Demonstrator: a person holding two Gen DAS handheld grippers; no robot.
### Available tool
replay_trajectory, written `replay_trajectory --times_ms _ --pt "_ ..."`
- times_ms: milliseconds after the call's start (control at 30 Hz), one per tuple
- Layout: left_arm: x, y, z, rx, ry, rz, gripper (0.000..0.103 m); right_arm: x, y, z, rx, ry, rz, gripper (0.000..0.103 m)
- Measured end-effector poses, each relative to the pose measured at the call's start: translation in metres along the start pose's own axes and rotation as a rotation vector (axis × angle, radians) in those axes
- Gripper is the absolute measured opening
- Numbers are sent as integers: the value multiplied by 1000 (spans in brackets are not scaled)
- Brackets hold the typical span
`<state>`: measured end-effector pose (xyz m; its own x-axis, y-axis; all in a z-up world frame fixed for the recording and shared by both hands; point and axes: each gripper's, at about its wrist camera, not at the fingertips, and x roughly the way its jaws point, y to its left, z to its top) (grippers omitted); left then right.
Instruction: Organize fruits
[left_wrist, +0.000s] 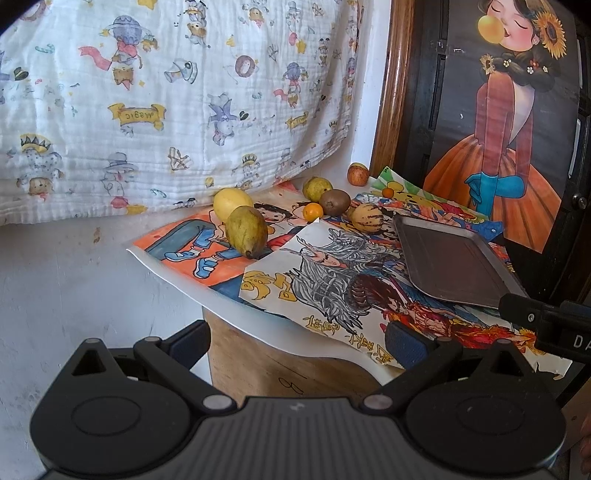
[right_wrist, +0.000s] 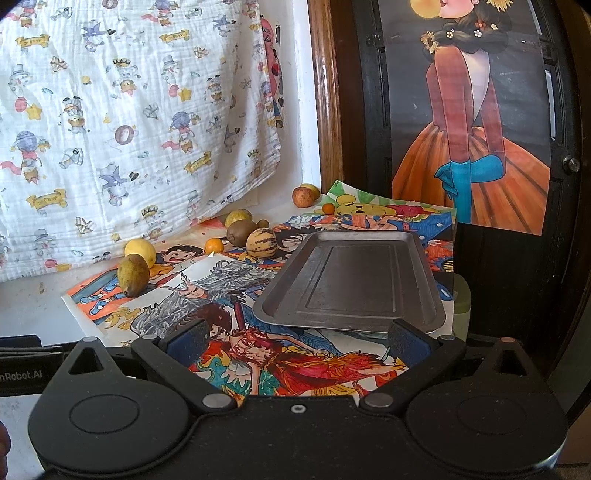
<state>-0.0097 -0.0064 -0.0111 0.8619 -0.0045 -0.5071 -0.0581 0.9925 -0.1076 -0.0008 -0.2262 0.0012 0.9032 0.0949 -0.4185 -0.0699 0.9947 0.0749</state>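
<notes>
Home setting: cartoon-print cloth (left_wrist: 177, 110) hung on wall, coloured drawings (right_wrist: 236, 332) covering tabletop, wooden door frame (left_wrist: 393, 88).

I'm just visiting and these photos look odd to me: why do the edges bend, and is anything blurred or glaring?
Left wrist view: fisheye bends the door frame and darkens the corners; soft daylight; fruits like the green mango look sharp. Right wrist view: same bending; the metal tray shows only a dull sheen, no harsh glare; the right gripper stays fairly crisp.
</notes>
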Motion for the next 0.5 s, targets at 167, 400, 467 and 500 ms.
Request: replay_trajectory --times_ms 167,400,467,500 --pt "-4 0 1 -4 -3 -1 103 -14 7 1 -2 -20 5 103" --pt "-23 0 4 -11 -23 5 103 -37 5 8 -15 -53 22 103" --pt "-28 0 5 -13 -29 -2 103 -38 5 10 -23 -57 35 103" --pt "-30 0 7 -15 -32 -9 103 -38 5 11 -27 -56 42 103"
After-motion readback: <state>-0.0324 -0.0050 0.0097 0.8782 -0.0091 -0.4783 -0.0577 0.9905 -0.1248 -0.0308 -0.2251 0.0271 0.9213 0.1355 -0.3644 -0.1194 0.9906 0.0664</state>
